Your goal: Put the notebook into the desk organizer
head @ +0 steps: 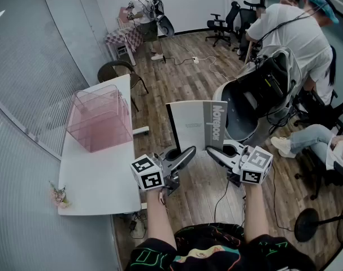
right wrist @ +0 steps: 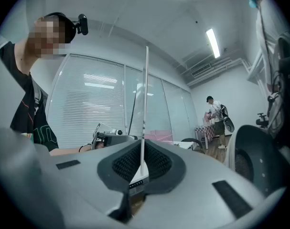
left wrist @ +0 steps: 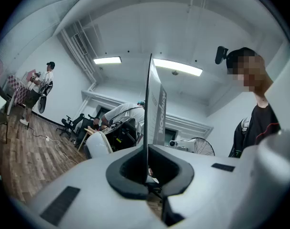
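I hold a grey-and-white notebook point(head: 196, 125) upright in the air over the wooden floor, its lower corners pinched from both sides. My left gripper point(head: 187, 153) is shut on its lower left edge, my right gripper point(head: 213, 151) on its lower right edge. The left gripper view shows the notebook point(left wrist: 153, 104) edge-on, rising out of the closed left gripper point(left wrist: 147, 170). The right gripper view shows the notebook point(right wrist: 145, 104) as a thin sheet clamped in the right gripper point(right wrist: 141, 170). The pink see-through desk organizer point(head: 100, 117) stands on the white table point(head: 98, 176), to the left of the notebook.
A small bunch of dried flowers point(head: 59, 195) lies at the table's near left corner. A black-and-white office chair point(head: 256, 97) stands just behind the notebook on the right, with people beside it. Cables point(head: 222, 196) run across the floor. Another person point(head: 142, 16) stands far back.
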